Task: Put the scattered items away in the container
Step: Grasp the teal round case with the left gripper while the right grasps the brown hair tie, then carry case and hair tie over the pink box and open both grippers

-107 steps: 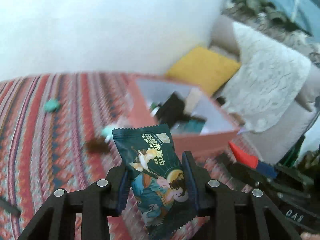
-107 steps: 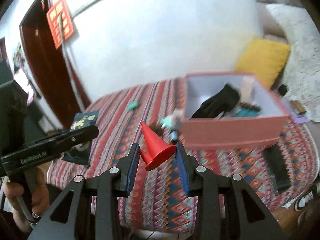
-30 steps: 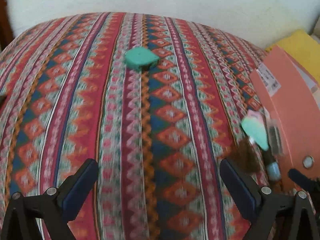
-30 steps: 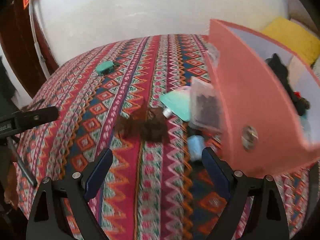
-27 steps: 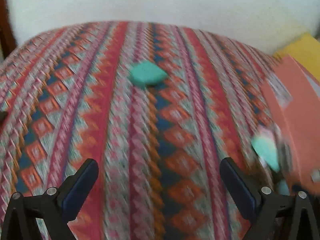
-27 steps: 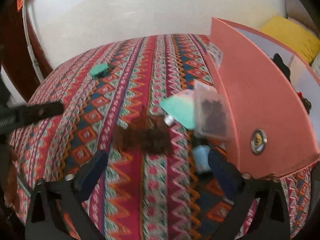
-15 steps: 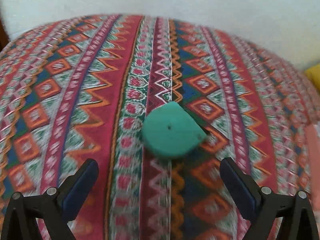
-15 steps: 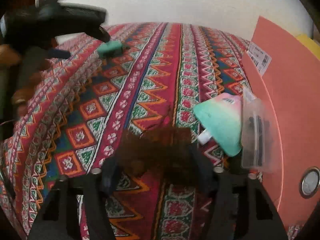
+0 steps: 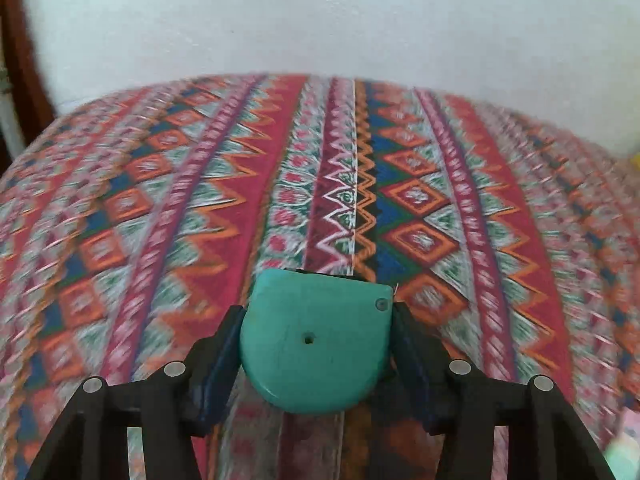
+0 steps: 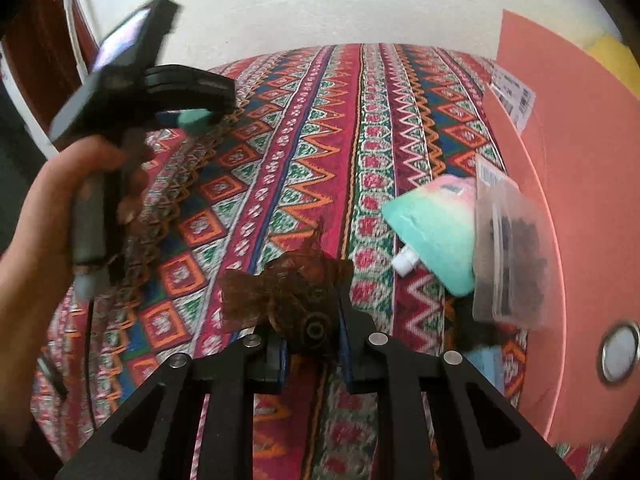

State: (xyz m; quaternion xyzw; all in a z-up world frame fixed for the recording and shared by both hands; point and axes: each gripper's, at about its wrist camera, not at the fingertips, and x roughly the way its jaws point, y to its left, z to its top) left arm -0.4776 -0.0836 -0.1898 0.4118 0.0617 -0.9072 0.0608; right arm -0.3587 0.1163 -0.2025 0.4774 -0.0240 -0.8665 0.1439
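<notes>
The task is part done, in my judgement: the left gripper (image 9: 316, 344) has just been closing its jaws on a teal tape-measure-like case (image 9: 316, 336) that lies on the worktop, pads against its sides, while the right gripper (image 10: 312, 344) has its jaws closed on a brown crinkled wrapper (image 10: 280, 292), neither yet lifted. A mint spouted pouch (image 10: 432, 232), a clear packet of dark pieces (image 10: 508, 256) and a pale blue item (image 10: 484, 364) remain outside against the salmon-pink box (image 10: 580, 184). The worktop carries a red zigzag-striped cloth (image 9: 160, 200) and stands before a white wall (image 9: 320, 20).
</notes>
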